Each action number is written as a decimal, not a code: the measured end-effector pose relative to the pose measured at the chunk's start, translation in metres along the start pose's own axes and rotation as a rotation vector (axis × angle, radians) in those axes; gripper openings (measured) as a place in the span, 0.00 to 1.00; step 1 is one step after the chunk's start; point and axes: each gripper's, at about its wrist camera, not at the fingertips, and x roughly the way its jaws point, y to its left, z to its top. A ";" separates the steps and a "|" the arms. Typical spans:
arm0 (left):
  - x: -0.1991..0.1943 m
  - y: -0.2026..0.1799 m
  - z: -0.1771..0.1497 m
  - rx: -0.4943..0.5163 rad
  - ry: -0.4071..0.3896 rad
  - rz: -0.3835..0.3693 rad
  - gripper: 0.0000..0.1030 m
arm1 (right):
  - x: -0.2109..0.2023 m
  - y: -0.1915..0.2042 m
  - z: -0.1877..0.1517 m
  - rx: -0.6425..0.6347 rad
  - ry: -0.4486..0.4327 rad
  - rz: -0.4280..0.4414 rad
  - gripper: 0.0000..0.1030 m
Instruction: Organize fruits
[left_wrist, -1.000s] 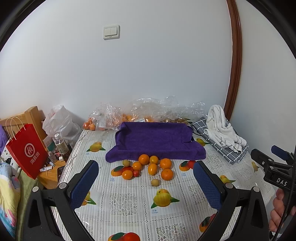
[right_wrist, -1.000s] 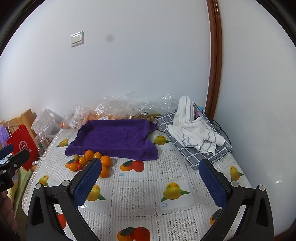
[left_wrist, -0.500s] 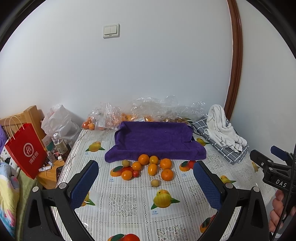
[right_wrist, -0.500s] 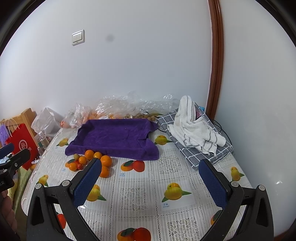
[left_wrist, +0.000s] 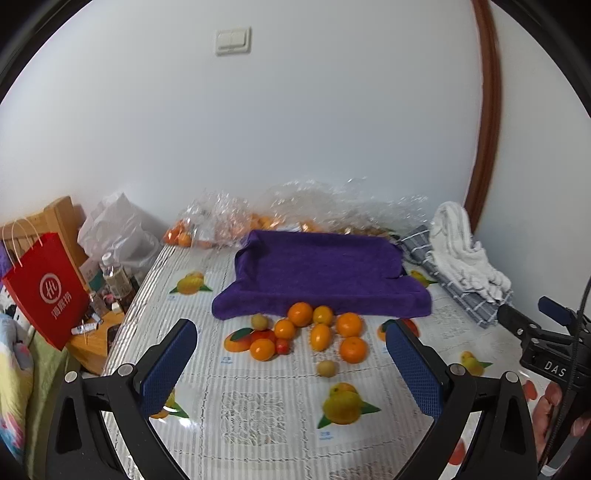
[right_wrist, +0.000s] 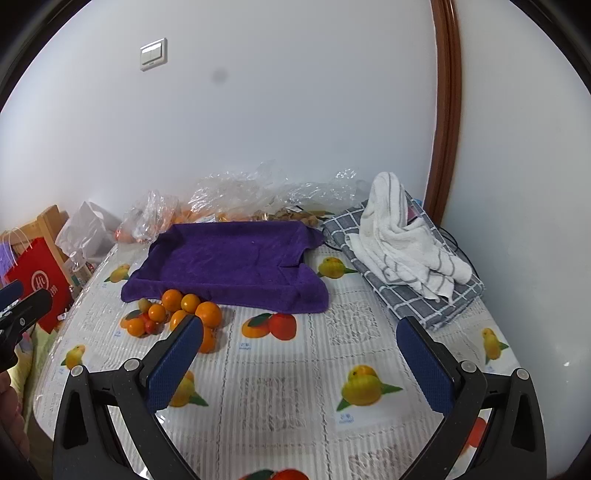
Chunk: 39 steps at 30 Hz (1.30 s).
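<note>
Left gripper (left_wrist: 290, 363) and right gripper (right_wrist: 299, 356): both spread wide, holding nothing. Round orange and small tan fruits (left_wrist: 310, 334) clustered loose on glossy printed tablecloth (left_wrist: 255, 406), touching front edge of purple towel-lined tray (left_wrist: 321, 273). Risk: nudged fruit rolling away.

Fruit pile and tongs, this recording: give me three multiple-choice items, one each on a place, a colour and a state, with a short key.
1. Where does the fruit pile lie?
A. inside the cloth-lined tray
B. on the tablecloth in front of the tray
C. on the grey checked cloth

2. What colour is the cloth lining the tray?
A. purple
B. red
C. white

3. How do the left tongs and right tongs stand?
A. both shut on fruit
B. one holding an orange
C. both open, holding nothing

Key: 1 B, the fruits sit against the tray's near edge; 2 A, the cloth is deep purple; 3 C, blue pads stand wide apart in both views.
</note>
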 end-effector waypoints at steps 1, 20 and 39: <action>0.007 0.004 -0.002 -0.006 0.014 -0.002 1.00 | 0.003 0.002 -0.001 -0.003 0.001 0.002 1.00; 0.107 0.086 -0.051 -0.015 0.200 0.054 0.91 | 0.136 0.047 -0.030 -0.060 0.241 0.149 0.79; 0.142 0.098 -0.073 -0.035 0.276 0.013 0.91 | 0.186 0.112 -0.060 -0.175 0.303 0.336 0.53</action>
